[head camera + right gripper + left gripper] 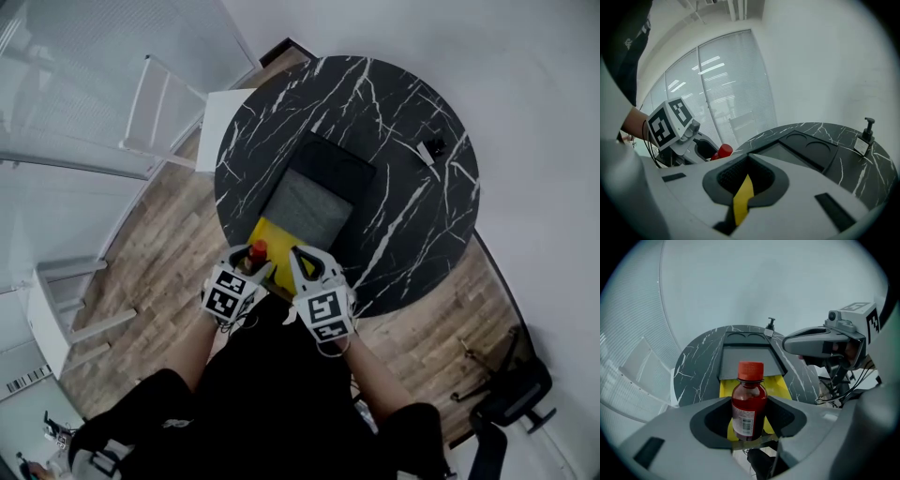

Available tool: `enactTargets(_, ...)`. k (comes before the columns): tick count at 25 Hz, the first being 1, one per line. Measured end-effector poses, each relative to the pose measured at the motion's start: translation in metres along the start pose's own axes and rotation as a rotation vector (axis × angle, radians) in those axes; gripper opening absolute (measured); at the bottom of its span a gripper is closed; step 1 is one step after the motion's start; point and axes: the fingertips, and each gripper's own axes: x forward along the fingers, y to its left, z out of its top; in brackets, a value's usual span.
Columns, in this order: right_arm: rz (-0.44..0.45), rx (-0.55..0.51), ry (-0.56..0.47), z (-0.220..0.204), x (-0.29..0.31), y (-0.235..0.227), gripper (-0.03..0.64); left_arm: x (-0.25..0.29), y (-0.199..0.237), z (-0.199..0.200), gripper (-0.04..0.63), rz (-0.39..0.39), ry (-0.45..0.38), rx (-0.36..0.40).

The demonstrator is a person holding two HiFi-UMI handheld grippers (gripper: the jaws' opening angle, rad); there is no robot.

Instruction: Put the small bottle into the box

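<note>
My left gripper (pixel 247 270) is clamped on the small red plastic bottle (pixel 748 404), one jaw on each side of its labelled body; the bottle stands upright between them, its orange-red screw cap (pixel 751 370) rising clear above the jaws; it is off the bench and not inside the box, held at the box's near end with the yellow flap (pixel 779 386) just behind it.

The dark grey rectangular box (pixel 305 206) lies open on the round black bench with white marble veins (pixel 412 216), its grey inner face showing; at its far end is a black panel with two round recesses (pixel 816 149); the yellow flap hangs towards me over the near edge of the bench.

My right gripper (pixel 304 266) sits just beside the left one, at the right side of that flap; its jaws are drawn together, and a thin strip of the yellow flap is pinched between them; from this gripper's view the red cap shows just beyond the left gripper's marker cube.

A small pump-topped dispenser (pixel 865 137) stands near the far right rim of the bench, well apart from the box; the bench stands on a wooden plank floor (pixel 159 253).
</note>
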Motion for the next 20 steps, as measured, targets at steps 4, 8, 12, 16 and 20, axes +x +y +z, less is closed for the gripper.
enactTargets(4, 0.035, -0.008, 0.016, -0.003, 0.005, -0.006, -0.005, 0.007, 0.001, -0.004, 0.216, 0.016, 0.036, -0.026)
enactTargets(8, 0.057, -0.018, 0.017, -0.002, 0.009, -0.015, -0.005, 0.015, 0.002, -0.008, 0.216, 0.034, 0.081, 0.012)
enactTargets(12, 0.064, -0.034, 0.026, -0.003, 0.011, -0.024, -0.005, 0.026, 0.003, -0.011, 0.216, 0.029, 0.095, -0.031)
enactTargets(16, 0.065, -0.028, 0.029, -0.007, 0.009, -0.026, -0.005, 0.037, 0.004, -0.021, 0.216, 0.039, 0.127, -0.049)
enactTargets(20, 0.065, -0.019, 0.033, -0.007, 0.007, -0.025, -0.003, 0.046, 0.005, -0.028, 0.216, 0.036, 0.156, -0.052)
